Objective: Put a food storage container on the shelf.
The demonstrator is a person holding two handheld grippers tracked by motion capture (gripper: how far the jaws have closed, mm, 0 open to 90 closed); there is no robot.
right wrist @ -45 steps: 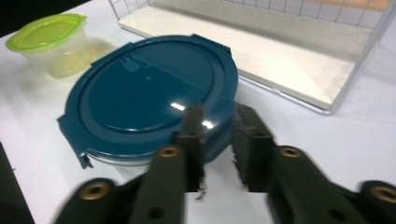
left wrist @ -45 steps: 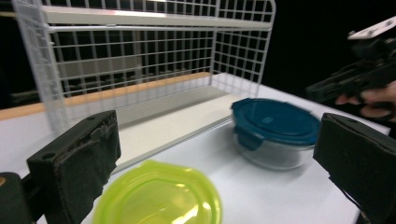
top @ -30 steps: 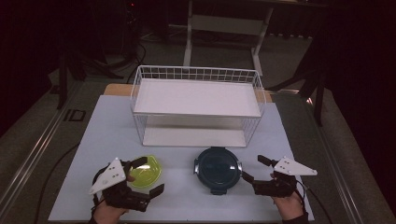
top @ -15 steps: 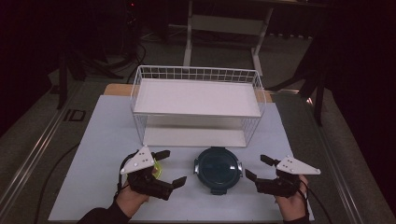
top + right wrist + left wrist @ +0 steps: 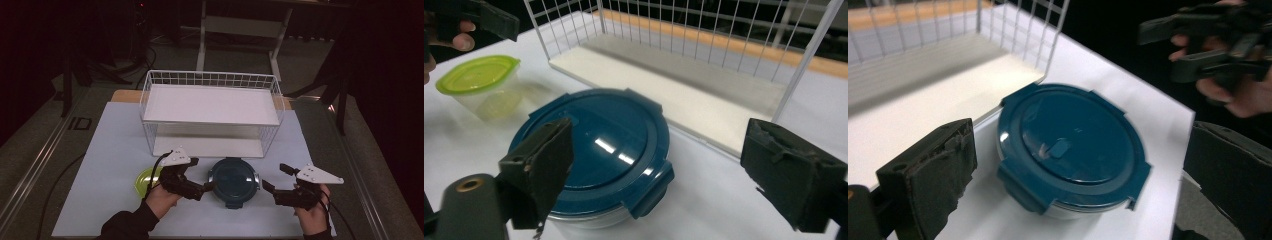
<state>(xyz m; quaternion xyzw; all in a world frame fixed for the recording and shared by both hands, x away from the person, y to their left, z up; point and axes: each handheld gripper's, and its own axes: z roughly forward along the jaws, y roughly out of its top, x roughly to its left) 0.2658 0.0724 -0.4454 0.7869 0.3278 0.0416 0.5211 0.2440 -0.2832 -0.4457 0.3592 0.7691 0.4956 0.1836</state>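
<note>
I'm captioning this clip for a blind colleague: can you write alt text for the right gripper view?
A round container with a dark blue clip-on lid sits on a white table, framed between the right gripper's two open black jaws. Behind it stands a white wire rack; at upper left is a small clear container with a lime-green lid.

The green-lidded tub (image 5: 145,178) is partly hidden by the left gripper (image 5: 200,176) at its three o'clock side.
</note>
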